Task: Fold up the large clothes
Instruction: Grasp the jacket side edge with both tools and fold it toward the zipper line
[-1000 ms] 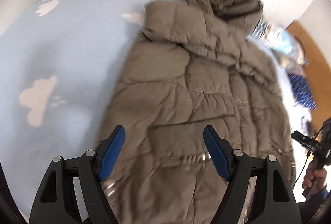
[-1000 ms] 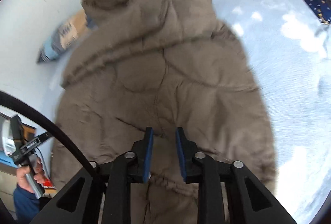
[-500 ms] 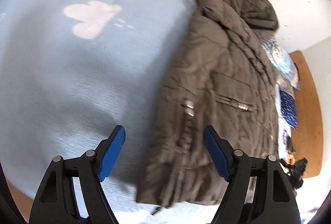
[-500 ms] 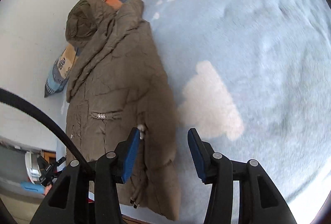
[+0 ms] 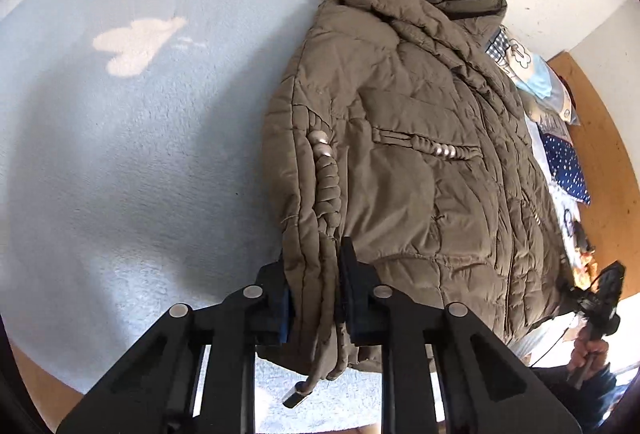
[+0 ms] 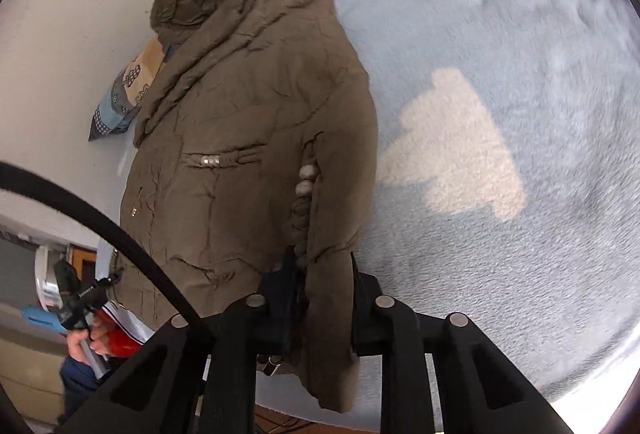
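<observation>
A large olive-brown hooded puffer jacket lies on the light blue bed, hood toward the wall, folded lengthwise. My left gripper is shut on the jacket's bottom hem at the folded zipper edge; a zipper pull dangles below. In the right wrist view the same jacket lies to the left, and my right gripper is shut on its bottom hem edge too. The fabric hides the inner faces of the fingers.
The blue blanket with white cloud shapes spreads beside the jacket. A patchwork pillow lies against the white wall. Other clothes are piled past the jacket. A hand holding a device is at the bed's edge.
Both grippers were open above the jacket's bottom edge half a second ago. Both have moved down and closed on the hem. One second ago the jacket lay spread wider.
</observation>
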The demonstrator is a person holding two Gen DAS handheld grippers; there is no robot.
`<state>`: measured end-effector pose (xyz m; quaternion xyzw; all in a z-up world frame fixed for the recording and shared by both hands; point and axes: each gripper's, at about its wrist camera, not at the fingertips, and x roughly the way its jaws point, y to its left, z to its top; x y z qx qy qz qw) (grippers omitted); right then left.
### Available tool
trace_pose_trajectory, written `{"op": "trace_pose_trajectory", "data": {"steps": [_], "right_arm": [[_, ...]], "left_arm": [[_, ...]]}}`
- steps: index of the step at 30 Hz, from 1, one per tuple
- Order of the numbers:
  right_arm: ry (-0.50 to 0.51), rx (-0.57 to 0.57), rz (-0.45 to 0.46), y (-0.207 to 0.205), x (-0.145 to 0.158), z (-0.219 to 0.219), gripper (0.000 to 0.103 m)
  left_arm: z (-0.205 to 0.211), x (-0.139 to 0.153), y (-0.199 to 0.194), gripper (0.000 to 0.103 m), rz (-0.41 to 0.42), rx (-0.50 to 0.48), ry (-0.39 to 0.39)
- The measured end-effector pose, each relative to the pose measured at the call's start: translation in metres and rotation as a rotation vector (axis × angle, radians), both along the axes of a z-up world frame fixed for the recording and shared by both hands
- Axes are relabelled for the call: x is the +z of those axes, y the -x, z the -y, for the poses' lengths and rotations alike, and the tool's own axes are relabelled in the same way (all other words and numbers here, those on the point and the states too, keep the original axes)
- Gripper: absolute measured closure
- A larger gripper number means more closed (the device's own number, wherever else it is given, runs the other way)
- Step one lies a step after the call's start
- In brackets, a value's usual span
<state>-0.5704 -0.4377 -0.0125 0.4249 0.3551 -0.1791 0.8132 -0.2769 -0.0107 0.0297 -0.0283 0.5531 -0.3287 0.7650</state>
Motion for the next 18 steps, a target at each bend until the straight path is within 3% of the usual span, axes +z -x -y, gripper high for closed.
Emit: {"op": "trace_pose_trajectory", "data": {"steps": [6, 15, 18], "right_arm": [[0.056, -0.019, 0.042, 0.011, 0.017, -0.01, 0.086], [0.123, 0.013, -0.025, 0.036, 0.037, -0.037, 0.086], [0.12, -0.01, -0.071, 0.043, 0.035, -0.036, 0.085]], "left_arm": [[0.0, 0.005, 0.009, 0.088, 0.01, -0.006, -0.016], [-0.015, 0.009, 0.037, 0.088, -0.009, -0.039, -0.044], [-0.011, 0.002, 0.03, 0.071, 0.011, -0.015, -0.138]]}}
